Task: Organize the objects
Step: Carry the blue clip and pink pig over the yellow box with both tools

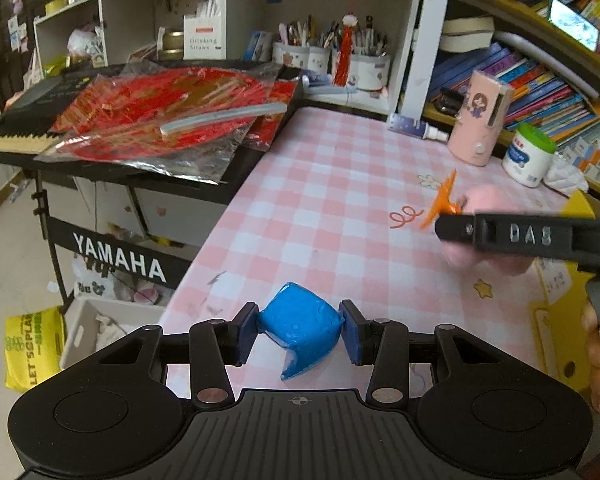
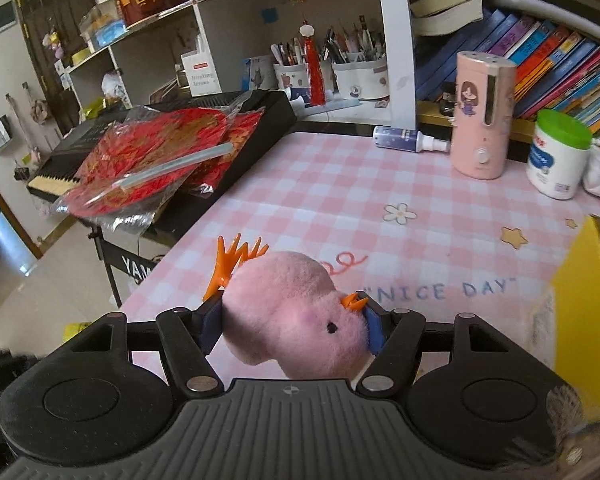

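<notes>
We see a table (image 2: 340,200) under a pink checked cloth, with cluttered shelves behind it and a black keyboard (image 2: 256,120) at its left edge carrying red packets in plastic (image 2: 148,160). At the table's back stand a pink cylinder (image 2: 482,120) and a white tub with a green lid (image 2: 558,156). Our left claw (image 1: 300,330) is pinched on a blue crumpled piece (image 1: 300,332), lifted above the cloth. Our right claw (image 2: 294,326) is clamped on a pink plush bird (image 2: 296,312) (orange feet sticking up, beak against the right pad), held over the table's near part beside a yellow box (image 2: 580,280).
</notes>
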Motion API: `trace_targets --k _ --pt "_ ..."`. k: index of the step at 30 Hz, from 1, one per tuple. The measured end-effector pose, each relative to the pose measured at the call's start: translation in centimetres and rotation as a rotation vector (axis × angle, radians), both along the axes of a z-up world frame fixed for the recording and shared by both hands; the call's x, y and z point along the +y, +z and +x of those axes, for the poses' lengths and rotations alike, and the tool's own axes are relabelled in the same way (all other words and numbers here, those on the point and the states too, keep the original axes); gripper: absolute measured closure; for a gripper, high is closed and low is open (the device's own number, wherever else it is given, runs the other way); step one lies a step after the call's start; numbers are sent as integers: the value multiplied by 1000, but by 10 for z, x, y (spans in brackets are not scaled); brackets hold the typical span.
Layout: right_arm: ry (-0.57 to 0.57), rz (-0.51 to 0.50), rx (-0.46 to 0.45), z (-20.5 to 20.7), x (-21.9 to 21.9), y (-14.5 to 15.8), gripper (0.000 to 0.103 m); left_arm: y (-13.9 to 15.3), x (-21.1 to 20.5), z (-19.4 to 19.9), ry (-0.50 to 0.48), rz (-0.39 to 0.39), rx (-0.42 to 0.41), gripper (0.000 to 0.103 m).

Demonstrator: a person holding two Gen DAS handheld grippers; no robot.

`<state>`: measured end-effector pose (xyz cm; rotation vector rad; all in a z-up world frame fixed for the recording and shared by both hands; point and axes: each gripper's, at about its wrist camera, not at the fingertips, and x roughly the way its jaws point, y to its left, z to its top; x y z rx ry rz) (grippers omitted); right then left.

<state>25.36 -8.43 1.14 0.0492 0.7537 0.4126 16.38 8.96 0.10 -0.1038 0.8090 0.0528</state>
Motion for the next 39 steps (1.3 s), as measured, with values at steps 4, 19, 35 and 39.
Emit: trace_targets --k 4,19,35,39 --pt "14 -25 -8 -28 -6 2 39 7 6 -22 -10 -11 -23 61" --pt "5 -103 -44 -130 -22 8 39 6 3 -93 -72 -65 -52 61" --pt "-70 -123 -25 -230 -43 3 39 7 -20 -170 -205 -81 -56 61" --pt "-108 -110 -4 -249 -52 -2 39 6 -26 -181 -241 -80 -53 61"
